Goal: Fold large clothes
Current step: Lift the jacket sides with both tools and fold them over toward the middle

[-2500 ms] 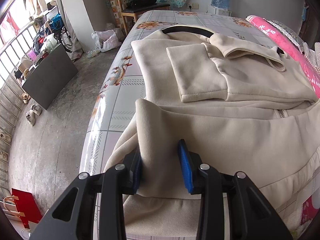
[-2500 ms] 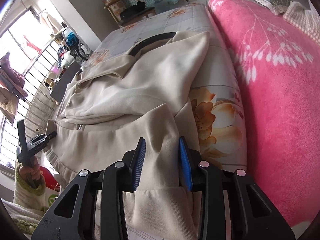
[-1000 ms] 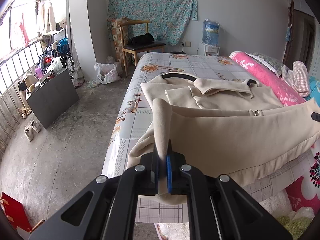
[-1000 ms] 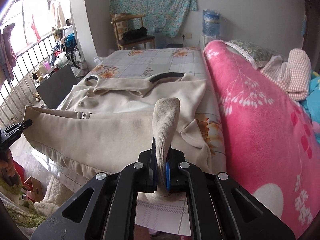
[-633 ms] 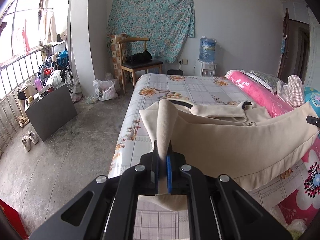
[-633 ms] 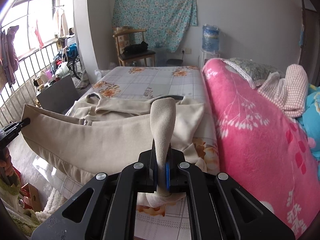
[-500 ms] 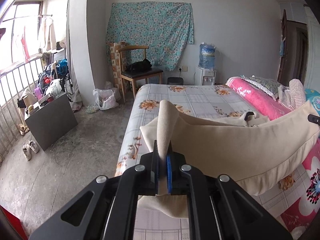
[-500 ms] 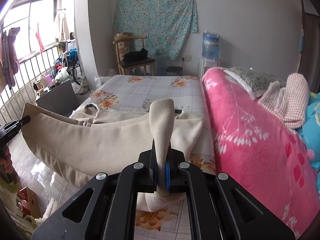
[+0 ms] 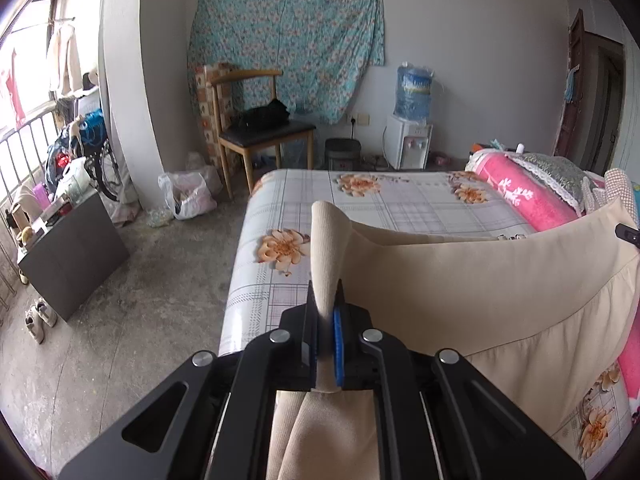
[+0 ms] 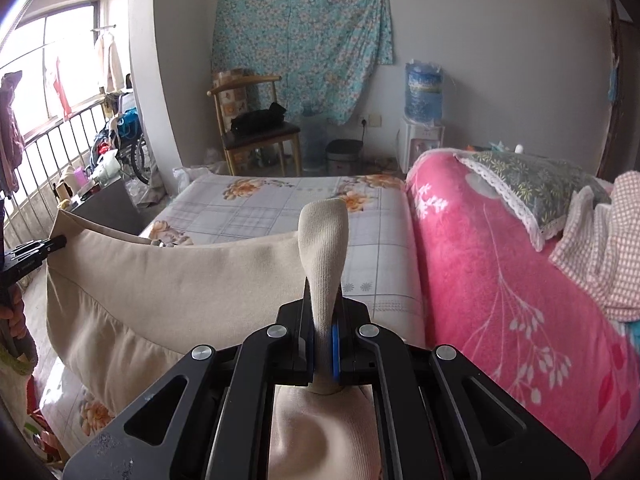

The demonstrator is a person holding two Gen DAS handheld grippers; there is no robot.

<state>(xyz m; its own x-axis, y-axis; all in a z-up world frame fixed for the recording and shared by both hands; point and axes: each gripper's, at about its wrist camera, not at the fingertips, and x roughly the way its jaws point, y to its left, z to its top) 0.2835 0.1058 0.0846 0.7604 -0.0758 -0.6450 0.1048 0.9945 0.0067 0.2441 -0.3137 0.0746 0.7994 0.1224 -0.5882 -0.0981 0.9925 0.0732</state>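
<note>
Bed (image 9: 420, 200) with a floral, checked sheet fills the middle of the room, a rolled pink blanket (image 10: 500, 280) along its right side. Above the near part of the bed hangs the large cream garment (image 9: 460, 280), stretched in a sagging band between two corners, its lower hem drooping towards the sheet while its far portion, mostly hidden behind the raised fabric, seems to rest on the bed. The cloth looks thick, soft and fleecy: probably fairly heavy for a garment, limp, not slippery, and likely to belly in the middle unless held taut, so the two hem corners are the sensible places to hold. The left hand-held gripper (image 9: 328, 328) is clenched on the left corner, a tongue of fabric standing up between its blue pads (image 9: 338, 344). The right hand-held gripper (image 10: 324, 336) is likewise clamped on the right corner, ribbed cloth bunched through it. Judging by this, the hem is being carried towards the far end for a fold.
</note>
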